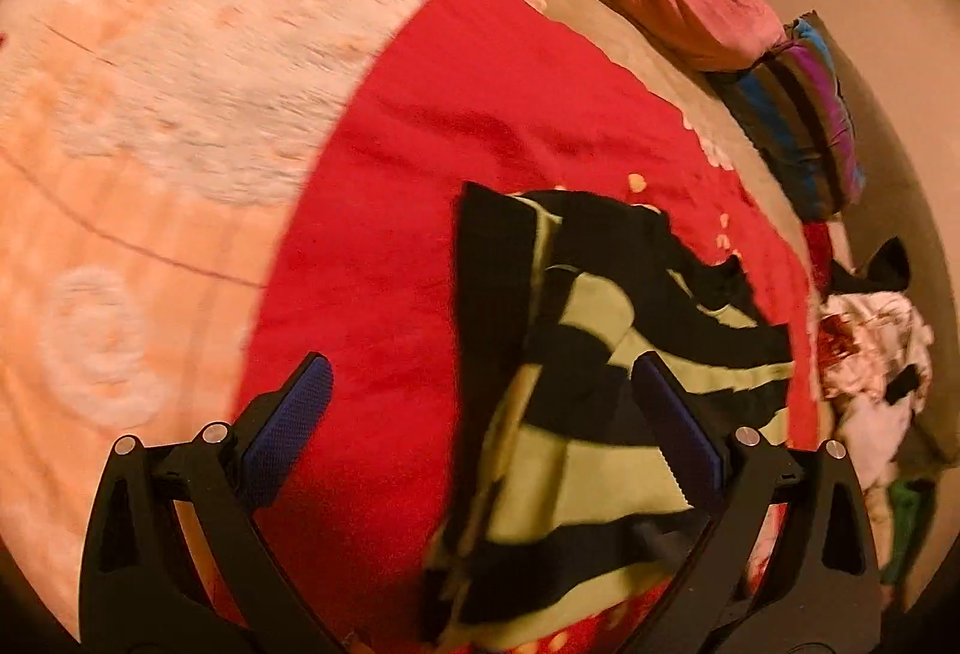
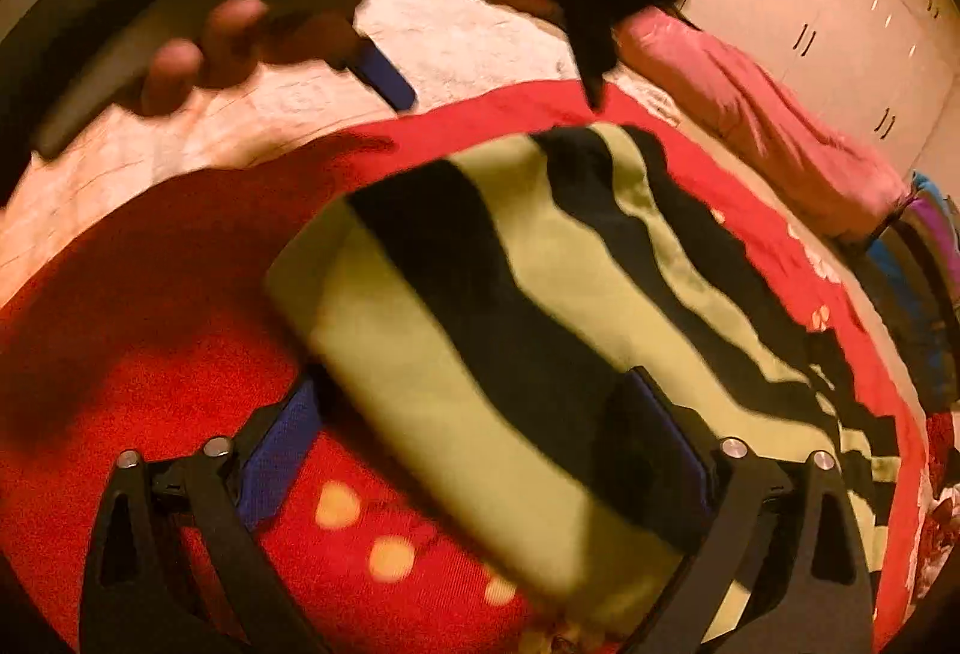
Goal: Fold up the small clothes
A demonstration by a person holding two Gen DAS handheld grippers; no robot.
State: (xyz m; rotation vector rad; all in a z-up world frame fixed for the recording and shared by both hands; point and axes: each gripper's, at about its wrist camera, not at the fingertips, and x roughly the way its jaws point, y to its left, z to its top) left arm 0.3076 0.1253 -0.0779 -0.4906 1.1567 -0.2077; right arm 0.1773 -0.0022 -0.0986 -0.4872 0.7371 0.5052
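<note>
Spread over the bed, a red blanket [image 1: 420,162] carries the striped garment [image 2: 480,330] at five o'clock in the left view, limp, light and best pinched at a hem, between both spread grippers, left gripper [image 1: 480,396] and right gripper [image 2: 474,426].

We hold the left gripper [image 1: 480,414] tilted downward, its blue-padded jaws spread wide. Our right gripper [image 2: 480,438] also points down, jaws parted with cloth between them. In the right view, our left hand [image 2: 198,54] wraps its gripper's handle at far left.
</note>
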